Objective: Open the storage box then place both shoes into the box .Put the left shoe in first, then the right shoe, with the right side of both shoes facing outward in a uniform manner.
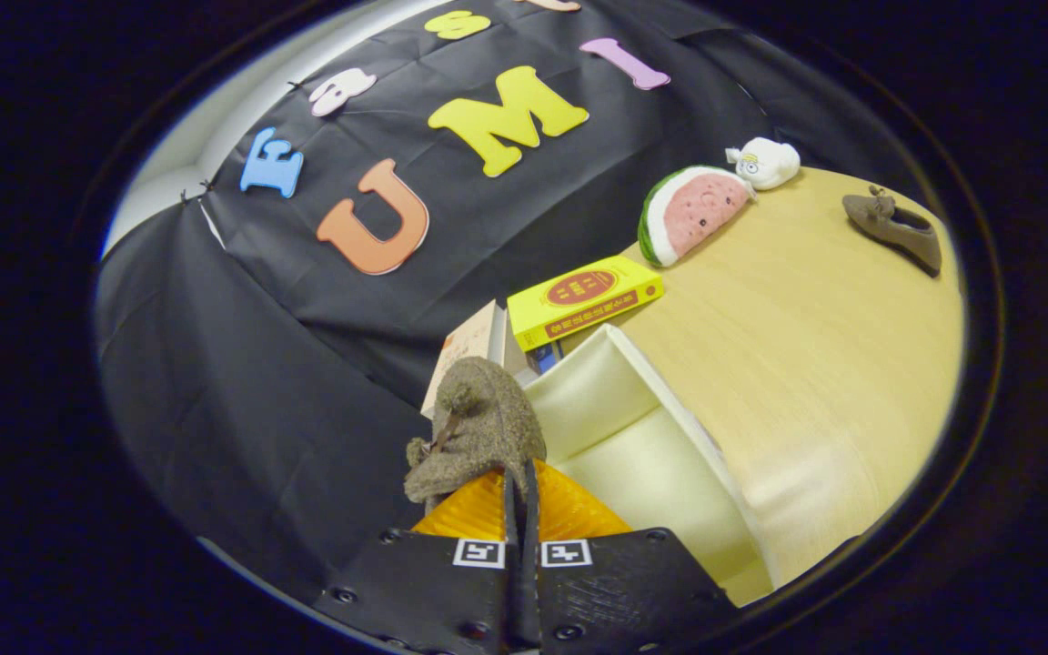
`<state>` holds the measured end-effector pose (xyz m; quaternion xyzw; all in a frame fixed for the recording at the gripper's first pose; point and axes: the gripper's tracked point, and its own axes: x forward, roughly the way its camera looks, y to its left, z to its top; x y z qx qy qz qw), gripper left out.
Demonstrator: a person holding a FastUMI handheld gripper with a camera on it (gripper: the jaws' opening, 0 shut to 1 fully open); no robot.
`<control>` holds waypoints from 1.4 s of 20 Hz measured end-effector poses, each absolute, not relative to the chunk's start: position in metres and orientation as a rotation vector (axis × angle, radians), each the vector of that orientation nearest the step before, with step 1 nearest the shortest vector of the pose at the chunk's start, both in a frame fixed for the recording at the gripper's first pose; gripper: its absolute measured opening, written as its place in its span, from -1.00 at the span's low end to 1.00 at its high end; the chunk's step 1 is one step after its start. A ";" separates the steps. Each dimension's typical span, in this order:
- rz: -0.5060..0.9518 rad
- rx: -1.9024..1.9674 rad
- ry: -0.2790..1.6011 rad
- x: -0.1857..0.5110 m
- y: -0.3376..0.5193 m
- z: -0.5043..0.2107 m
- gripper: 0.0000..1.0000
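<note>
My gripper (518, 487) is shut on a brown suede shoe (478, 423), pinching its thin edge between both fingers; the toe with its small bow points away from me. The shoe hangs in the air over the left edge of the open white storage box (670, 455), whose pale inside lies just right of the fingers. A second brown shoe (895, 226) with a bow rests on the wooden table (815, 346) far beyond the box, at the table's far right. The view is strongly tilted.
A yellow book (583, 296) lies behind the box, with a pale carton (474, 350) next to it. A watermelon-slice plush (692, 211) and a small white plush (765, 162) sit at the table's back edge.
</note>
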<state>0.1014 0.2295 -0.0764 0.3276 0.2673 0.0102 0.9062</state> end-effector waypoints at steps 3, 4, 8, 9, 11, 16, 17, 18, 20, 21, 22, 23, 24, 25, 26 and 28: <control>0.010 0.686 0.580 0.100 0.237 -0.090 -1.00; 0.007 0.689 0.593 0.099 0.239 -0.095 -1.00; 0.004 0.670 0.658 0.096 0.248 -0.112 -0.94; 0.014 0.665 0.667 0.098 0.253 -0.113 -0.92; 0.059 0.682 0.676 0.096 0.261 -0.110 -0.66; 0.119 0.571 0.576 0.092 0.254 -0.071 -0.01; 0.138 0.527 0.544 0.091 0.251 -0.061 0.11; 0.150 0.476 0.504 0.089 0.245 -0.049 0.27; 0.161 0.376 0.423 0.085 0.224 -0.031 0.60; 0.160 0.342 0.385 0.082 0.213 -0.021 0.66; 0.158 0.310 0.352 0.080 0.201 -0.011 0.70; 0.157 0.283 0.319 0.076 0.189 -0.001 0.75; 0.162 0.252 0.297 0.073 0.177 0.008 0.85; 0.165 0.216 0.280 0.067 0.163 0.013 0.84; 0.166 0.182 0.264 0.062 0.147 0.017 0.89; 0.155 0.148 0.240 0.055 0.111 0.026 0.91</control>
